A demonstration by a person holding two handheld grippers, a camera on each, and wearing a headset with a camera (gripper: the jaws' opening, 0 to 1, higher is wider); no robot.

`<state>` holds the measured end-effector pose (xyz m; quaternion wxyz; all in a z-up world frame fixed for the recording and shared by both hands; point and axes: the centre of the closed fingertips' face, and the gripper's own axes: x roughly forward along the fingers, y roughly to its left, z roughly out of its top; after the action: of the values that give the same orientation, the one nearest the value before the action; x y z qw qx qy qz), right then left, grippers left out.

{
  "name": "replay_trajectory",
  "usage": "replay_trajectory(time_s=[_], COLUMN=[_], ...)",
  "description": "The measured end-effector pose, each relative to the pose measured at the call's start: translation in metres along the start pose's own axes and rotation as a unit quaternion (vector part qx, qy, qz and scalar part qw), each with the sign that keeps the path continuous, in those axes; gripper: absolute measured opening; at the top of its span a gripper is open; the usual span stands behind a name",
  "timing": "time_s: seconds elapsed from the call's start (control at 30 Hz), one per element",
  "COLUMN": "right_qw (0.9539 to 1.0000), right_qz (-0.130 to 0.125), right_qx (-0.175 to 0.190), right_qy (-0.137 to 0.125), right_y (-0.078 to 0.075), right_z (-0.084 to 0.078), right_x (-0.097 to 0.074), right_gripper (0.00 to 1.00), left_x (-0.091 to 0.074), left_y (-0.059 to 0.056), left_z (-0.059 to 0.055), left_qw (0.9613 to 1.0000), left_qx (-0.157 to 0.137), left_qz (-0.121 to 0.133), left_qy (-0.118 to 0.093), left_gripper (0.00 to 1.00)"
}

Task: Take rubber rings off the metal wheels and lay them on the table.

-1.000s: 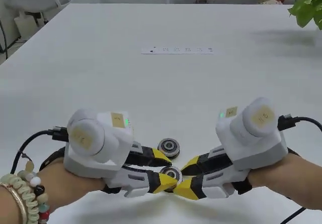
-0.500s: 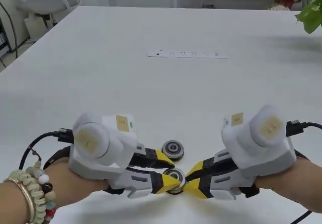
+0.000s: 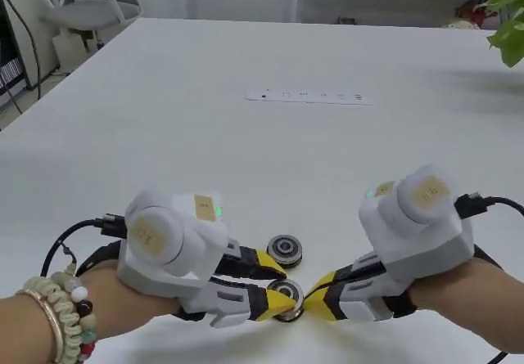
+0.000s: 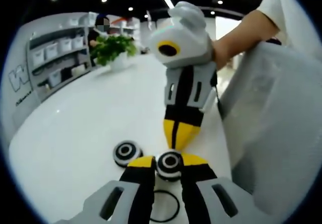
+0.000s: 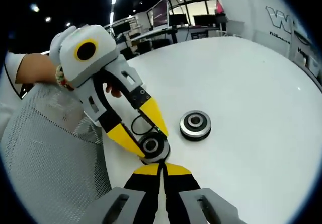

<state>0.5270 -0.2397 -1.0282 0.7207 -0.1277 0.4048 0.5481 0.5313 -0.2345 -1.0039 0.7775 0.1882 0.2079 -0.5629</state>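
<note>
1. The left gripper point(image 4: 169, 159) has its yellow-tipped fingers pinching a small round silver metal wheel point(image 4: 169, 164) from both sides. It holds the wheel low over the white desk point(image 3: 246, 159), close to the person.
2. The right gripper point(image 5: 161, 169) has its fingers pressed together into a single wedge, with the tips touching the held wheel's rim. Whether any rubber is caught between them cannot be told.
3. The step in hand looks like peeling a ring off the held wheel. To do it well:
   - The left pinch should be firm enough that the wheel cannot spin or slip.
   - The right wedge should slide under the rubber at the rim, lift it outward, and roll it round the edge rather than tug straight.
   - Working low means a freed ring drops only a short way.
4. Counted:
   - There are two wheels. One is held, and a second round metal wheel point(image 3: 284, 249) lies flat just beside it, on the far side.
   - One thin black rubber ring point(image 4: 163, 205) lies loose on the desk beneath the left fingers.
   - There are two grippers.
</note>
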Motion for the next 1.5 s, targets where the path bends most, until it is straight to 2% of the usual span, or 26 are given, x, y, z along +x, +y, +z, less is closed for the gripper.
replay_trajectory(time_s=[0.03,0.1,0.13,0.17,0.3,0.33,0.37,0.43,0.5,0.53,0.57,0.63,0.67,0.7,0.77,0.8,0.87,1.03,1.13,1.5], right_qw=[1.0,0.9999,0.9999,0.9998,0.996,0.9937,0.9891,0.9814,0.9796,0.977,0.9712,0.9652,0.964,0.9621,0.9558,0.9539,0.9487,0.9493,0.9489,0.9534], right_qz=[-0.001,-0.004,-0.003,-0.002,0.01,0.016,0.028,0.047,0.048,0.053,0.062,0.07,0.071,0.072,0.079,0.078,0.082,0.086,0.087,0.094], right_qx=[-0.001,0.011,0.011,0.019,0.087,0.104,0.134,0.172,0.183,0.195,0.217,0.239,0.243,0.25,0.268,0.275,0.291,0.288,0.289,0.272], right_qy=[-0.001,0.002,0.002,0.002,-0.019,-0.036,-0.054,-0.072,-0.067,-0.07,-0.077,-0.081,-0.082,-0.083,-0.09,-0.092,-0.093,-0.093,-0.093,-0.09], right_y=[0.0,0.0,0.0,-0.001,-0.002,-0.004,-0.004,-0.003,-0.006,-0.006,-0.004,-0.005,-0.006,-0.006,-0.007,-0.009,-0.01,-0.007,-0.006,0.003], right_z=[0.001,0.001,0.001,0.001,0.003,0.007,0.01,0.014,0.008,0.008,0.009,0.009,0.009,0.008,0.01,0.009,0.008,0.009,0.01,0.015], right_x=[0.0,0.0,0.0,-0.001,-0.006,-0.008,-0.011,-0.013,-0.012,-0.012,-0.012,-0.013,-0.013,-0.013,-0.013,-0.014,-0.015,-0.016,-0.015,-0.014], right_gripper=[0.0,0.0,0.0,0.0,0.0,0.0,0.0,0.0,0.0,0.0,0.0,0.0,0.0,0.0,0.0,0.0,0.0,0.0,0.0,0.0], left_x=[0.0,0.001,0.001,0.002,0.001,0.001,0.002,0.002,0.003,0.003,0.003,0.003,0.003,0.003,0.003,0.002,0.002,0.003,0.003,0.001], left_y=[0.0,-0.007,-0.004,-0.004,-0.002,-0.002,-0.002,-0.001,-0.001,-0.001,-0.001,-0.001,-0.001,0.0,-0.002,-0.001,-0.002,-0.004,-0.003,-0.003], left_z=[0.0,-0.001,0.0,0.0,0.0,0.0,0.0,0.0,0.0,0.001,0.001,0.001,0.0,0.001,0.002,0.002,0.002,0.002,0.002,0.001], left_qw=[1.0,0.9995,0.9997,0.9998,0.9999,0.9999,0.9999,1.0,1.0,1.0,1.0,1.0,1.0,0.9999,0.9988,0.9983,0.9989,0.9997,0.9997,0.9999], left_qx=[0.008,0.024,0.023,0.018,0.015,0.014,0.013,0.009,0.007,0.007,0.006,0.005,0.004,-0.005,-0.044,-0.051,-0.039,-0.017,-0.015,-0.006], left_qz=[0.0,-0.019,-0.005,-0.005,-0.004,-0.004,-0.003,-0.001,-0.001,-0.001,-0.002,-0.002,-0.003,-0.004,-0.008,-0.01,-0.011,-0.007,-0.007,-0.005], left_qy=[0.002,0.006,0.004,0.006,0.006,0.005,0.005,0.004,0.001,0.0,0.0,-0.002,-0.004,-0.008,-0.022,-0.025,-0.023,-0.018,-0.017,-0.013], left_gripper=[0.19,0.14,0.14,0.14,0.14,0.14,0.14,0.15,0.15,0.15,0.15,0.15,0.15,0.15,0.15,0.15,0.15,0.14,0.14,0.14])
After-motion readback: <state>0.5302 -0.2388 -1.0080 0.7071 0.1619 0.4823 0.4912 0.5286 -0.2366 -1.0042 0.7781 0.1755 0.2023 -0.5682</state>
